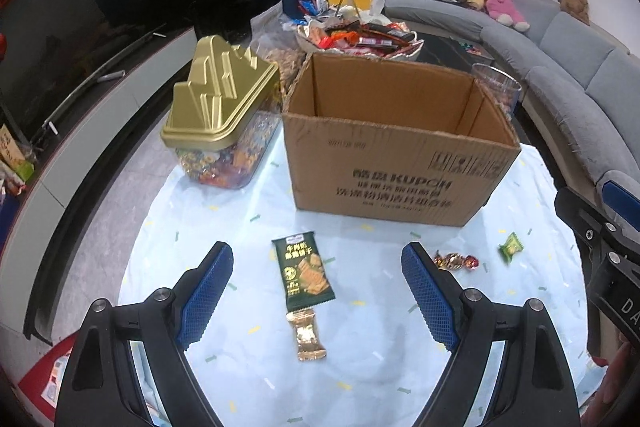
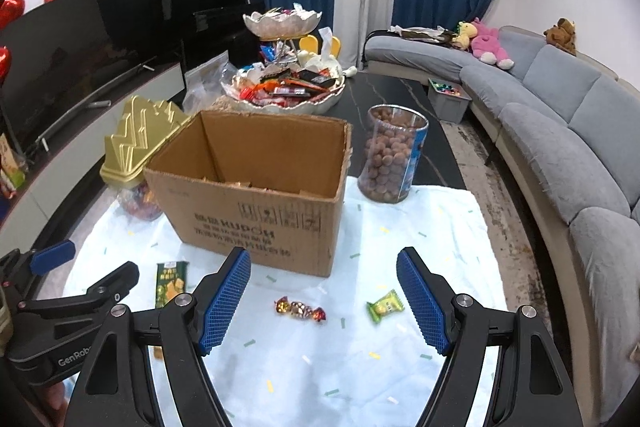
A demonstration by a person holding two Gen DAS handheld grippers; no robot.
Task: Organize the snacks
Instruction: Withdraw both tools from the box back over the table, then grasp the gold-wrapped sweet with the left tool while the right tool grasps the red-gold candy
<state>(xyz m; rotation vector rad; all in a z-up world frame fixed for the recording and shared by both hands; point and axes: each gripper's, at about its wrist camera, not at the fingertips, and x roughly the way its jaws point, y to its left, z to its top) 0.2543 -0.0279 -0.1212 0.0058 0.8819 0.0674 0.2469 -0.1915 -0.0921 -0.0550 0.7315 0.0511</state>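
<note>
Four loose snacks on the pale-clothed bench point(image 1: 224, 223), all in front of the open cardboard box point(image 1: 400, 163). Dark green biscuit packet point(image 1: 303, 274) and gold wrapped sweet point(image 1: 308, 335) lie between the spread fingers of the left tool point(image 1: 318, 259), untouched. Twisted foil candy point(image 2: 300, 309) and light green packet point(image 2: 385, 305) lie between the spread fingers of the right tool point(image 2: 324, 265), empty too.
</note>
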